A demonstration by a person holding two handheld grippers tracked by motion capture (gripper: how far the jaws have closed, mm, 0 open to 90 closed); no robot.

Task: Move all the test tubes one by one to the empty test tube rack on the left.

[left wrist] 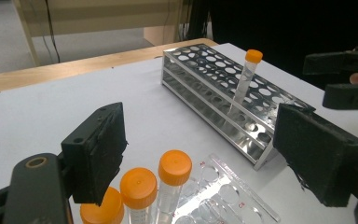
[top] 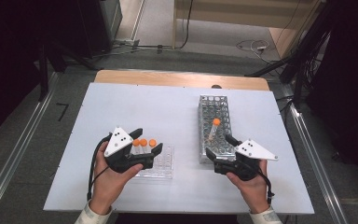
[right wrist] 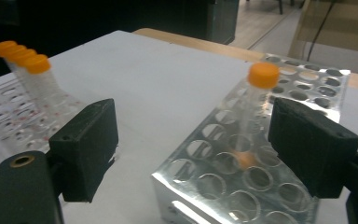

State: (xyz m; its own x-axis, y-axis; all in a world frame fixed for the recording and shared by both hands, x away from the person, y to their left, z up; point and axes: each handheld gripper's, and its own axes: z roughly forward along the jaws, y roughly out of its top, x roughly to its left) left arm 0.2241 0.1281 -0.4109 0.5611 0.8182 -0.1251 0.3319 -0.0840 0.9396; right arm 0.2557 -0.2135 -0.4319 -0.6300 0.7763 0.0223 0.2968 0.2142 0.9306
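Observation:
Three orange-capped tubes (top: 143, 143) stand upright in a clear plastic rack (top: 165, 163) at the near left. My left gripper (top: 148, 140) is open around them; in the left gripper view its pads (left wrist: 98, 154) stand apart from the caps (left wrist: 175, 167), touching none. One more orange-capped tube (top: 214, 127) leans in a metal rack (top: 214, 105) right of centre. My right gripper (top: 218, 145) is open at that rack's near end. In the right gripper view the tube (right wrist: 257, 100) rises ahead between the wide jaws, untouched.
The racks sit on a white board (top: 121, 107) over a wooden table (top: 177, 78). The metal rack (left wrist: 214, 79) has many unfilled holes. A floor with cables, dark stands and metal rails surrounds the table.

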